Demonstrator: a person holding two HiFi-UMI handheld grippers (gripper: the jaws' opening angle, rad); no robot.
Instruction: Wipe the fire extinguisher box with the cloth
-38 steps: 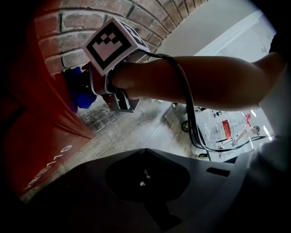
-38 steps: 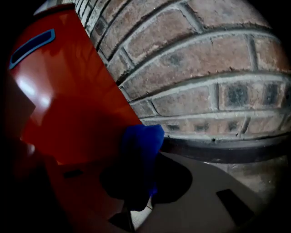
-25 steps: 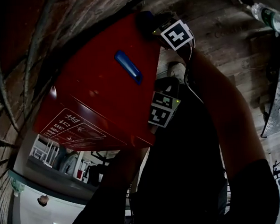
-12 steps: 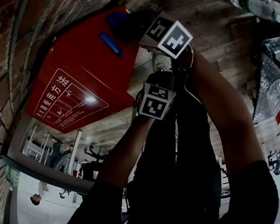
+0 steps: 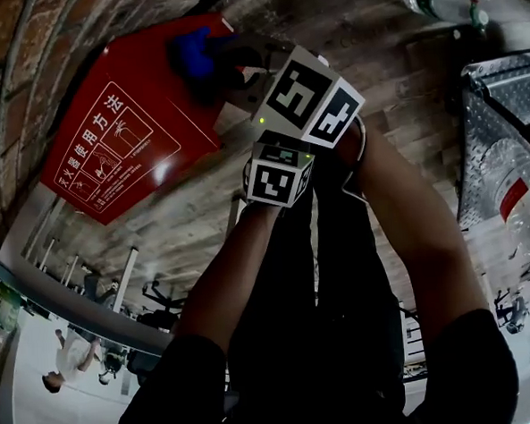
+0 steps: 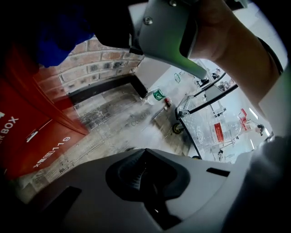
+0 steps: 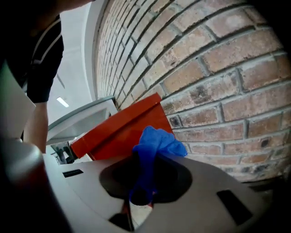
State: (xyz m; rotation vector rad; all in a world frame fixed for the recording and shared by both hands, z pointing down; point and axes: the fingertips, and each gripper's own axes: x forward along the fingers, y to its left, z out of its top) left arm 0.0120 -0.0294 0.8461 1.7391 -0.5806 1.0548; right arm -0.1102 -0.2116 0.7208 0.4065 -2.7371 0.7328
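The red fire extinguisher box (image 5: 121, 135) stands against the brick wall, upper left in the head view, its white instruction label showing. My right gripper (image 5: 231, 65) is shut on a blue cloth (image 5: 192, 51), which rests against the box's upper corner. In the right gripper view the cloth (image 7: 159, 142) bunches out of the jaws, with the red box (image 7: 122, 127) just behind it. My left gripper's marker cube (image 5: 279, 177) sits below the right one, off the box. The left gripper (image 6: 143, 152) is shut on nothing, and the box (image 6: 22, 136) lies to its left.
A brick wall (image 7: 218, 73) runs behind the box. Wooden flooring (image 5: 390, 56) lies below. A metal cart (image 5: 487, 103) holding clear plastic bottles (image 5: 520, 204) stands at the right, seen also as a cart (image 6: 213, 123) in the left gripper view. Another bottle (image 5: 440, 3) lies at top right.
The box has slid up and left in the head view. My right gripper carried the cloth across to the box's corner. My left gripper came off the box and rose under the right one.
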